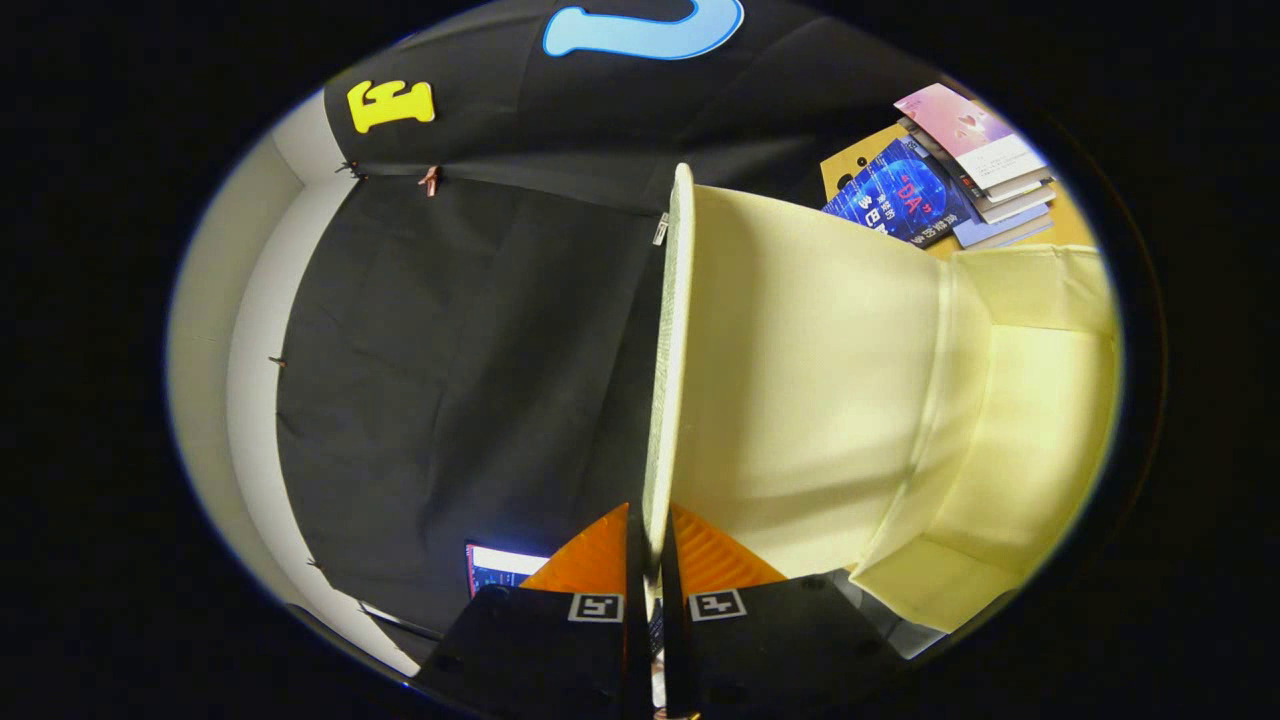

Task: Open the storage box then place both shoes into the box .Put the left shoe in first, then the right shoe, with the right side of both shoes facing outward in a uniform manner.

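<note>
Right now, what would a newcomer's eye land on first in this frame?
The pale yellow storage box and its lid, swung up and seen edge-on, running straight ahead from the gripper, whose fingers pinch the lid's near edge. Beyond the box, a stack of books lies on a wooden surface.

I'm pinching the thin edge of the pale yellow lid [668, 370] with the tool [648, 545], both fingers [590, 560] pressing on it. The lid is standing edge-on, swung up from the storage box [1000, 420]. Beyond the box, a stack of books [950, 170] is lying on the worktop [1065, 225].
</note>
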{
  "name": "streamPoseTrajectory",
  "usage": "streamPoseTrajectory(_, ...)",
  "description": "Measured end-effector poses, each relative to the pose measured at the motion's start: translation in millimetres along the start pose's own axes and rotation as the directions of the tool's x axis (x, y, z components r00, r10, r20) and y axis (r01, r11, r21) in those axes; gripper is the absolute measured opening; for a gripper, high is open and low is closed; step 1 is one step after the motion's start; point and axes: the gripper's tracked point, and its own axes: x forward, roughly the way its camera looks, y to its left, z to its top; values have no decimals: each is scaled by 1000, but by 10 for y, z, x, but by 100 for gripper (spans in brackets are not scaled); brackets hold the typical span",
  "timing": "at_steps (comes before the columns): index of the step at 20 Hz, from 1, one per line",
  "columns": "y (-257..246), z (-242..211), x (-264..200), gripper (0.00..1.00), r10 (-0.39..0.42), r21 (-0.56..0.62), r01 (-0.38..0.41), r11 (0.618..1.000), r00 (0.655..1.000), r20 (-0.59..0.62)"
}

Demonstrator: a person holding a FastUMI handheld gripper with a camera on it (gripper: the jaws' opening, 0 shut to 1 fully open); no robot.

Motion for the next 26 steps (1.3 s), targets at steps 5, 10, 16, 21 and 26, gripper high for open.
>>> streamPoseTrajectory(5, -171, -37, 320, 42, -46, -44, 46, 998, 999, 7)
streamPoseTrajectory(10, -524, -122, -49, 86, -133, -212, 134, 968, 991, 22)
streamPoseTrajectory(16, -751, 55, -1158, 98, -238, -444, 338, 830, 934, 266)
streamPoseTrajectory(21, -1236, 73, -2135, 98, -376, -458, 555, 695, 823, 426)
streamPoseTrajectory(26, -1994, 110, -3172, 98, -535, -380, 782, 494, 618, 576)
